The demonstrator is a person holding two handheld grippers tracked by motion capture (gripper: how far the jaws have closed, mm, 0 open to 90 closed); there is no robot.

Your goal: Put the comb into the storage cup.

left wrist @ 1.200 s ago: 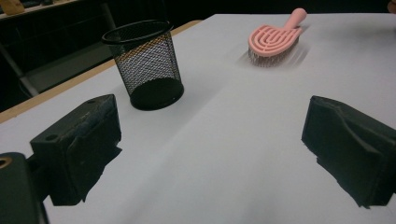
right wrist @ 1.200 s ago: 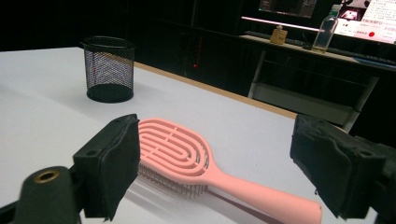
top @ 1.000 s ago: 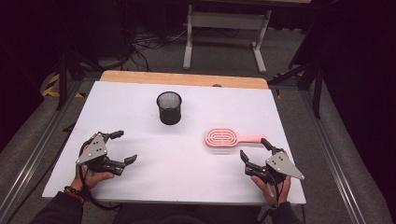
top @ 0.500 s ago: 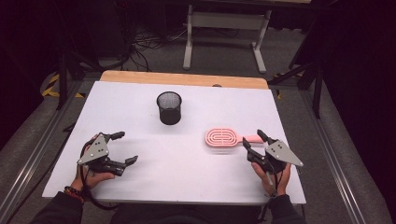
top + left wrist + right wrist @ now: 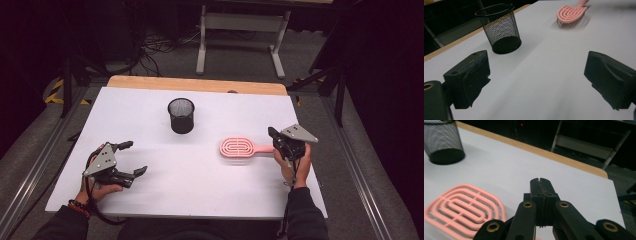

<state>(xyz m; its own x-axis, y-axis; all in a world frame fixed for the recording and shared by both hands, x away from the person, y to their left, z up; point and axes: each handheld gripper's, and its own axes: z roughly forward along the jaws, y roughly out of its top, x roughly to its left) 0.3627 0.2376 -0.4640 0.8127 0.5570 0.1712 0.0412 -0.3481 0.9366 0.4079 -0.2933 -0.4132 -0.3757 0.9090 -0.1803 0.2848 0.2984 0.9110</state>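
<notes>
A pink hairbrush [image 5: 237,147] lies flat on the white table [image 5: 150,100], right of centre, its handle pointing right. My right gripper [image 5: 274,140] hovers over the handle end. In the right gripper view its jaws [image 5: 540,180] are pressed together with nothing between them, and the brush head [image 5: 464,207] lies below and to their left. A black mesh cup [image 5: 181,115] stands upright behind the table's centre. My left gripper [image 5: 132,157] rests near the front left, wide open and holding nothing; past its jaws [image 5: 536,67] I see the cup [image 5: 499,27] and the brush [image 5: 570,15].
A wooden strip [image 5: 200,84] runs along the table's far edge. Beyond it stand a grey metal frame [image 5: 240,22] and cables on the floor. Metal rails [image 5: 35,165] flank the table on both sides.
My right gripper has moved forward and left from the table's front right to the brush handle, and its jaws have shut. The left gripper has stayed put.
</notes>
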